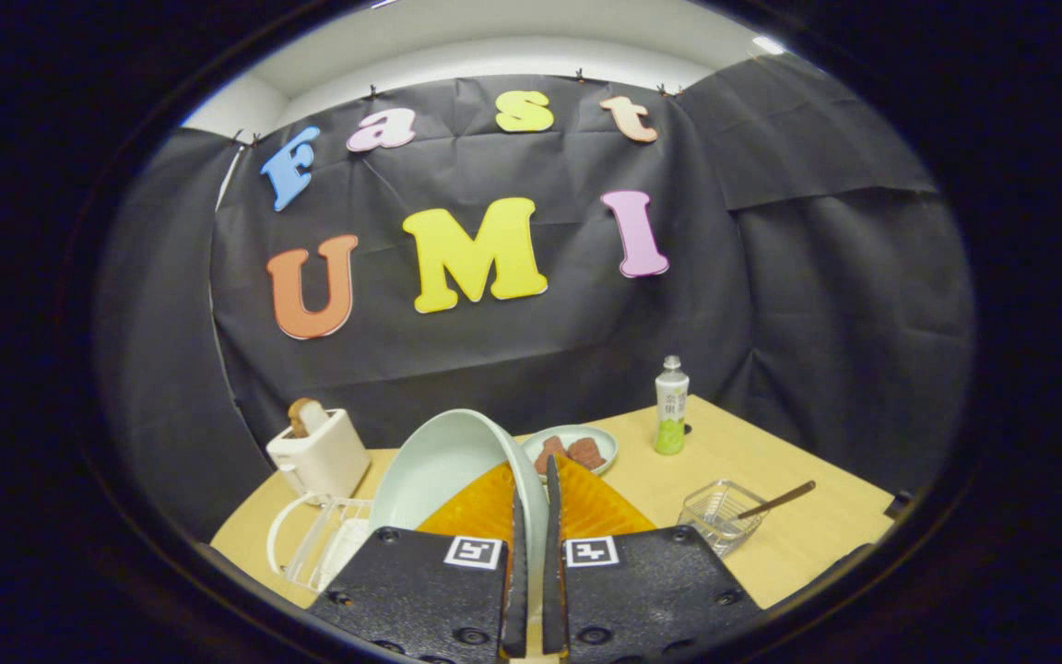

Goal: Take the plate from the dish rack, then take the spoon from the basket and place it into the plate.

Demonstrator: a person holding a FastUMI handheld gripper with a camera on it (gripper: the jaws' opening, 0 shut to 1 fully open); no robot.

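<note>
My gripper (532,498) is shut on the rim of a pale green plate (443,461), which stands on edge between the two fingers and rises up to their left. The plate is lifted above a white wire dish rack (314,539) that sits on the wooden table (752,461) to the left of the fingers. To the right of the fingers stands a small clear wire basket (718,515) with a brown-handled spoon (778,500) leaning out of it toward the right.
A white toaster (321,454) with bread in it stands behind the rack. A second pale plate (577,449) holding brown food pieces lies just beyond the fingers. A green drink bottle (671,408) stands behind it to the right.
</note>
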